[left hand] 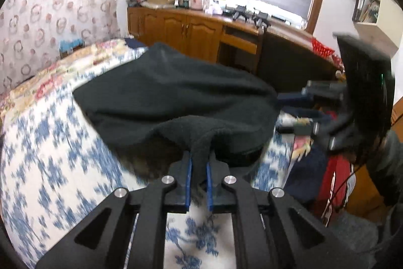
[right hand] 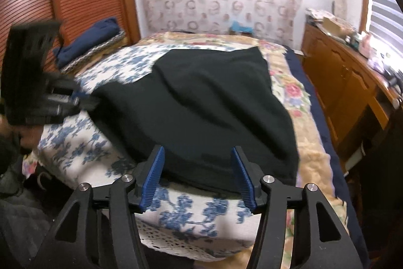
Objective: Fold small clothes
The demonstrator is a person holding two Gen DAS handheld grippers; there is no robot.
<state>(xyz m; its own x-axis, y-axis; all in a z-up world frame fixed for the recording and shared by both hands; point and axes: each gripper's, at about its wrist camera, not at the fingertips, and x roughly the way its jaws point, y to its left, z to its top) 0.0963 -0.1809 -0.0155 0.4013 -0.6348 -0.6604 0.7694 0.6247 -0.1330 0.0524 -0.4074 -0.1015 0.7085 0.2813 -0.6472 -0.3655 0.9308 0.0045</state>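
One dark green garment (right hand: 214,105) lay rumpled on the bed (right hand: 191,213); left claw (left hand: 199,168) pinched its edge, right claw (right hand: 199,163) gaped wide.

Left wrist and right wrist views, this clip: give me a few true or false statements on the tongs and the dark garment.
1. The left tongs are shut on a bunched edge of the dark garment. True.
2. The right tongs are also clamped on the fabric. False: their jaws stand wide open, with the garment's near edge between them.
3. The garment lies on a blue-and-white floral bedcover. True.
4. The garment is bright red. False: it is very dark, close to black.
5. A wooden cabinet stands under the window. True.
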